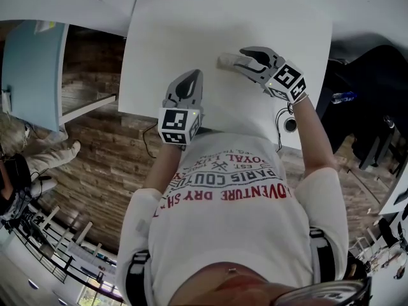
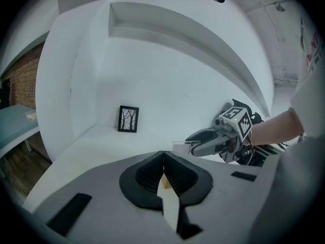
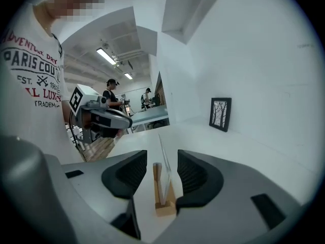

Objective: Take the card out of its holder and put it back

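Observation:
A clear card (image 3: 165, 179) stands upright in its small wooden holder (image 3: 165, 207) on the white table (image 1: 191, 30). My right gripper (image 3: 161, 159) is open, one jaw on each side of the card and holder, with neither pad pressing on them. The head view shows that gripper (image 1: 241, 59) at the table's right, its tips around the pale card (image 1: 224, 61). My left gripper (image 1: 191, 78) is shut near the front edge, apart from the card, with nothing seen at its tips. From the left gripper view (image 2: 163, 154), the right gripper (image 2: 195, 144) sits beside the card (image 2: 181, 146).
A small framed picture (image 2: 128, 119) leans against the white wall at the back of the table. A black cable and a round black part (image 1: 290, 124) hang at the table's front right edge. A pale blue table (image 1: 32, 69) stands to the left over the wood floor.

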The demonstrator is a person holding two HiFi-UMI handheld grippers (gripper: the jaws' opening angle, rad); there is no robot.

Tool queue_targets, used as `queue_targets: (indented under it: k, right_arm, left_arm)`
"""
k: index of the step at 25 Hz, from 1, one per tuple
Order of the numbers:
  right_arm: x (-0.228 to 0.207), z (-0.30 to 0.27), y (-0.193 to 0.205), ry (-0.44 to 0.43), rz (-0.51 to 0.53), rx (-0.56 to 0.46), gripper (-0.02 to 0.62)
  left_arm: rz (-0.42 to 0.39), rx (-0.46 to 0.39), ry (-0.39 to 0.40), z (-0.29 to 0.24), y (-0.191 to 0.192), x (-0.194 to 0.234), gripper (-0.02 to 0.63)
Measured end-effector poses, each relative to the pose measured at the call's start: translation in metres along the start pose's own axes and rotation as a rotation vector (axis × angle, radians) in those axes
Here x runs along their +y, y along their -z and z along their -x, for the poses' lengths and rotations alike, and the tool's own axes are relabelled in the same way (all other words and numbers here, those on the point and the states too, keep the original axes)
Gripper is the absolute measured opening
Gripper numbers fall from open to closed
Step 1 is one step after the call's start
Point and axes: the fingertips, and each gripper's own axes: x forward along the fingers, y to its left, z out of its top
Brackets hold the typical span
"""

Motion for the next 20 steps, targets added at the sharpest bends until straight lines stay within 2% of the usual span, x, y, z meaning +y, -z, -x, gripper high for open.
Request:
queue_targets:
  k: [5, 10, 17, 20]
  right_arm:
    - [0.002, 0.021, -0.036, 0.169, 0.025, -0.098, 0.176]
    - [0.007, 0.051, -0.053, 0.403, -0.053, -0.216, 0.049]
    - [0.035, 0.072, -0.051, 0.594, -0.125, -0.274, 0.031]
    - [0.044, 0.081, -0.045, 0.71, -0.171, -0.28, 0.028]
  left_arm:
    - [-0.026, -0.04, 0.032, 0.006, -0.014, -0.003, 0.025]
    - [-0.059, -0.079, 0.086, 0.014, -0.03, -0.011, 0.025]
    - [-0.108, -0.134, 0.176, 0.028, -0.046, -0.028, 0.025]
    - [-0.123, -0.152, 0.208, 0.035, -0.051, -0.034, 0.025]
